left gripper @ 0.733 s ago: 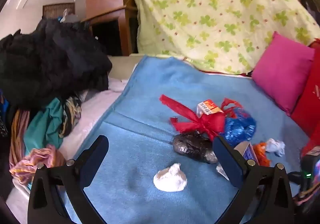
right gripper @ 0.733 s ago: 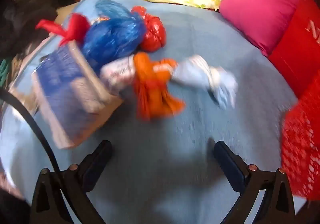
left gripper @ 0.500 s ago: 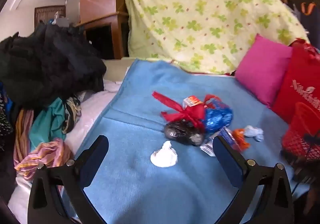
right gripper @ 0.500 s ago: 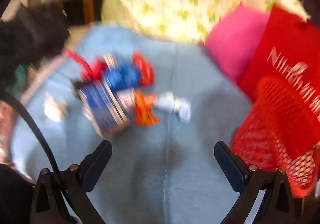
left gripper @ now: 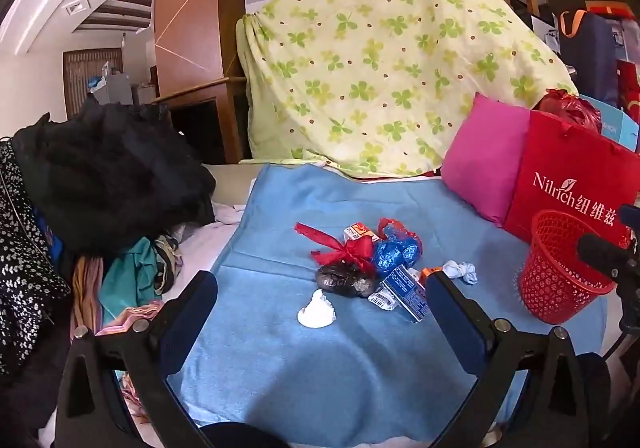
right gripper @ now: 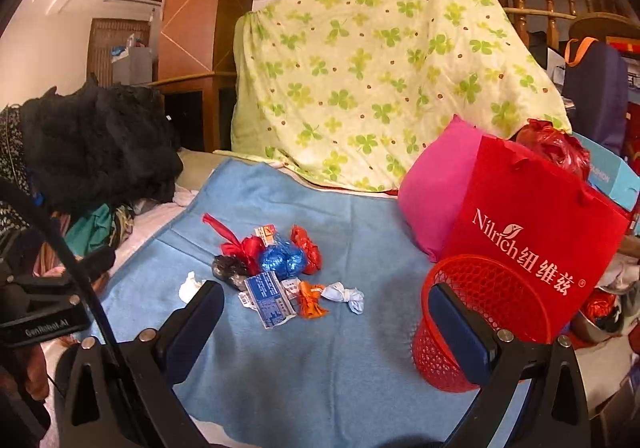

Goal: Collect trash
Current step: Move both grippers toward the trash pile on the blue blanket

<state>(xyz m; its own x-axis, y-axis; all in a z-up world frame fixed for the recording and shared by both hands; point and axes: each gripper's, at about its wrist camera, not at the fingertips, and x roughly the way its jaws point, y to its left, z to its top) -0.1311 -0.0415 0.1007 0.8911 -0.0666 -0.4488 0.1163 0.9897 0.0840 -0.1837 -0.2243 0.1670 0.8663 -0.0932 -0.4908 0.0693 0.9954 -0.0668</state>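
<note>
Right wrist view: the right tool (right gripper: 326, 322) gapes wide and empty; the trash pile (right gripper: 272, 272) lies ahead between its fingers, the red mesh basket (right gripper: 492, 288) by its right finger.

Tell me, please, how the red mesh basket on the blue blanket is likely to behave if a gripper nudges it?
The red mesh basket looks like thin openwork plastic, so probably light and apt to slide. It stands upright, tall for its base, on the soft blue blanket, so a high push may tip it. Its round wall could then roll.

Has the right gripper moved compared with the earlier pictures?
Yes. The right gripper has pulled back from the blue blanket: the trash pile, earlier close and large, now looks small, and the red basket shows whole. Its jaws are open and empty.
</note>
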